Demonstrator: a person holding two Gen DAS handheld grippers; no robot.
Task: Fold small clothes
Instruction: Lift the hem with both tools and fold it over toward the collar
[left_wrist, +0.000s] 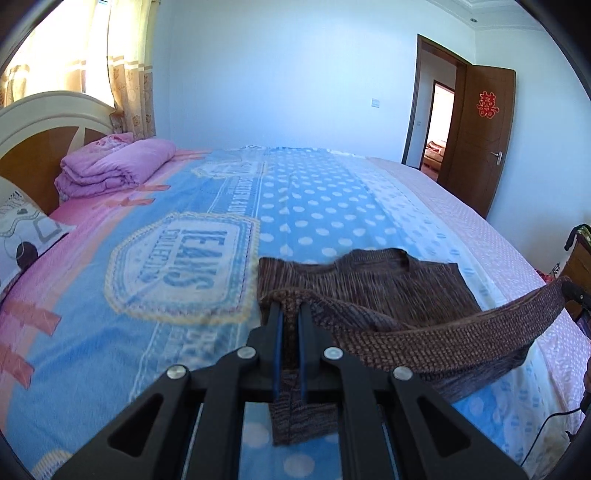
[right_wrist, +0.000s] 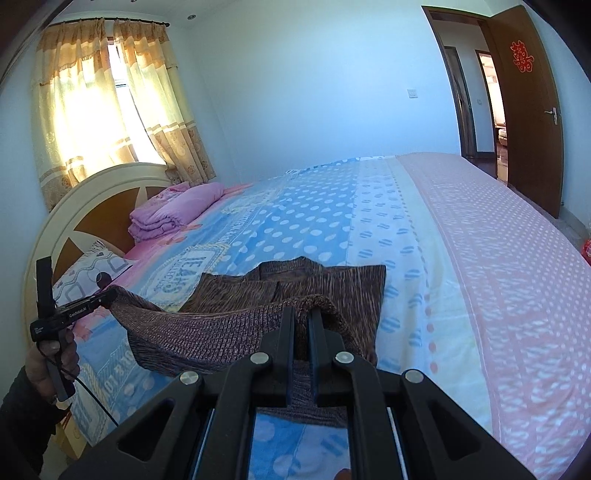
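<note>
- Grip first: our left hand-held gripper (left_wrist: 290, 314) is clamped on one corner of the sweater's (left_wrist: 369, 291) ribbed hem, with a strip of knit hanging down between the pads.
- Our right hand-held gripper (right_wrist: 303, 317) is clamped on the other hem corner, and knit shows between its pads as well.
- Between the two, the hem hangs lifted off the bed (left_wrist: 314, 206) in a shallow sag; it is not pulled taut.
- Beyond the lifted hem, the sweater's upper half lies flat on the blue dotted bedspread, neckline toward the far side, shoulders roughly square.
- We judge this to be the bottom-to-top fold, with the hem on its way toward the neckline.
- Risk: each grip holds only a narrow bite at a corner, so a tug sideways could pull the knit out of one gripper and drop that side.
- Risk: with the hem slack, the middle may land first and bunch, leaving a creased fold.
- Risk: if one of our hands leads the other, the hem will land skewed against the shoulders.
- Risk: dragging low could shift the flat half on the bedspread.
- Farther off, a folded pink quilt (left_wrist: 114, 166) lies by the headboard (right_wrist: 92, 199), well apart from the work.
</note>
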